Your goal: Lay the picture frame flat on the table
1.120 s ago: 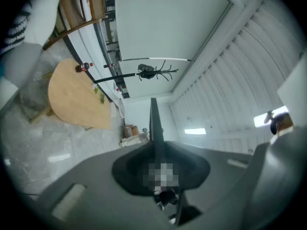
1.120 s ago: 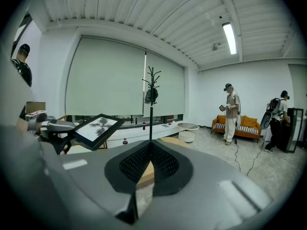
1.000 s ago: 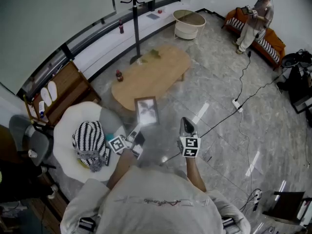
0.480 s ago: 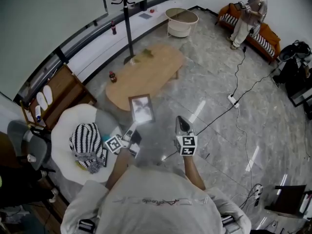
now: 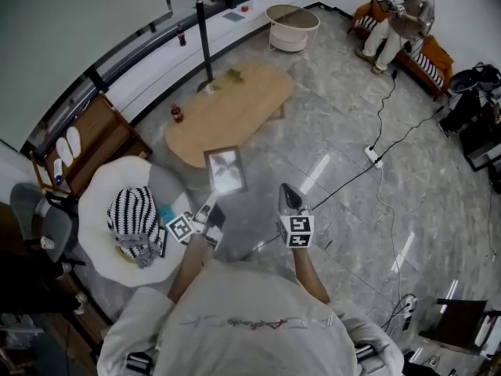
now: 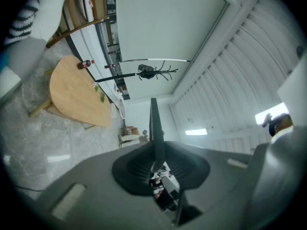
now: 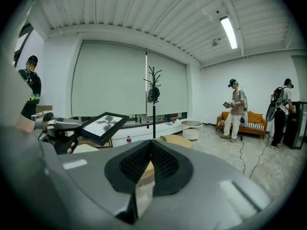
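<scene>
The picture frame [image 5: 225, 170], dark-rimmed with a pale print, hangs in the air over the marble floor, short of the oval wooden table [image 5: 235, 104]. My left gripper [image 5: 205, 214] is shut on its lower edge. In the left gripper view the frame [image 6: 154, 128] stands edge-on between the jaws of the left gripper [image 6: 156, 163]. In the right gripper view the frame [image 7: 104, 125] tilts at the left, with the table [image 7: 171, 140] beyond. My right gripper [image 5: 287, 197] is to the right of the frame, shut [image 7: 151, 150] and holding nothing.
A white round armchair [image 5: 100, 202] with a striped cushion [image 5: 133, 219] sits at the left. A red-capped bottle [image 5: 177, 113] stands on the table's left end. Beyond are a coat stand [image 5: 205, 37] and a round white basket [image 5: 292, 26]. A cable and power strip [image 5: 371, 155] cross the floor; a person [image 5: 399, 18] stands by an orange sofa.
Both grippers and the frame have drifted slightly left and up in the head view. The left gripper keeps its hold on the frame and the right stays shut.
</scene>
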Demonstrator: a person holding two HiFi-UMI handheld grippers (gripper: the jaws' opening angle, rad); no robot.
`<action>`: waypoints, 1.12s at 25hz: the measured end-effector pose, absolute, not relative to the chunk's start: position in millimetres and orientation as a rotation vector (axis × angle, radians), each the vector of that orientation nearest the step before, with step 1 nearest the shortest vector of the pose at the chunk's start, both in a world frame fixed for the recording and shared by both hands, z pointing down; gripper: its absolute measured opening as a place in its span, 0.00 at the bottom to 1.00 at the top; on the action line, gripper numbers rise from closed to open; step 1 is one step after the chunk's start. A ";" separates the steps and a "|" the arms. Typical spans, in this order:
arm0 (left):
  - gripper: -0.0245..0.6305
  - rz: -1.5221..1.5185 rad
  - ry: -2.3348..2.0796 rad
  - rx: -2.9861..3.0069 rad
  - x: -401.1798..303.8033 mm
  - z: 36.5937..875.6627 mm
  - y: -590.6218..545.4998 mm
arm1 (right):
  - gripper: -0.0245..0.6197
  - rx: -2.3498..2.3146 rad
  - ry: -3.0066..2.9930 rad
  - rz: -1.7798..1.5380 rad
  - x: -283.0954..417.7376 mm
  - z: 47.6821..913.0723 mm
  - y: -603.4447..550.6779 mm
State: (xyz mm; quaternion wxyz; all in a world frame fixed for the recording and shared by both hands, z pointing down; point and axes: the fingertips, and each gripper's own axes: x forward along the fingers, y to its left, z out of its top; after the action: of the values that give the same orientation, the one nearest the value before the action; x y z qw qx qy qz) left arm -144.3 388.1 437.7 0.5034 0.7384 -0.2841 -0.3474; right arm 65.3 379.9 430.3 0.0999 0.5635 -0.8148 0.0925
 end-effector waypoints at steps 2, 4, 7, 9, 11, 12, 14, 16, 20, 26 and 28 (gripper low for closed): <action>0.14 -0.842 -0.694 1.773 -139.2 440.9 391.3 | 0.05 1.654 -2.414 0.277 69.2 434.1 381.4; 0.15 -0.846 -0.701 1.768 -135.2 441.7 394.4 | 0.05 1.637 -2.422 0.281 71.1 437.2 383.7; 0.15 -0.848 -0.714 1.779 -128.6 442.8 397.6 | 0.05 1.614 -2.432 0.283 75.8 439.9 387.1; 0.14 -0.852 -0.721 1.780 -125.7 443.8 399.6 | 0.05 1.606 -2.436 0.285 78.3 442.6 388.2; 0.15 -0.860 -0.721 1.774 -125.0 444.4 402.0 | 0.05 1.601 -2.439 0.287 78.3 445.5 388.9; 0.14 -0.863 -0.721 1.773 -124.7 444.5 402.8 | 0.05 1.599 -2.441 0.286 78.3 446.4 388.9; 0.15 -0.863 -0.722 1.774 -122.9 444.5 403.3 | 0.05 1.598 -2.446 0.286 79.5 447.1 388.6; 0.14 -0.862 -0.723 1.777 -120.1 444.3 401.9 | 0.05 1.600 -2.450 0.286 81.9 446.8 387.6; 0.14 -0.876 -0.721 1.775 -117.8 444.1 396.3 | 0.05 1.602 -2.454 0.285 84.8 448.3 385.3; 0.14 -0.896 -0.720 1.769 -116.4 444.5 385.9 | 0.05 1.621 -2.439 0.293 92.8 449.9 379.9; 0.14 -0.893 -0.718 1.769 -115.2 445.9 382.3 | 0.05 1.625 -2.441 0.296 94.6 451.1 376.1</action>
State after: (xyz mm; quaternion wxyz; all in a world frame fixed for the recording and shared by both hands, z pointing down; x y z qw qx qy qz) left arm -115.2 382.3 445.9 0.4942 0.7296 -0.2962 -0.3685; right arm 94.6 376.1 451.1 0.0971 0.5486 -0.8243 0.1001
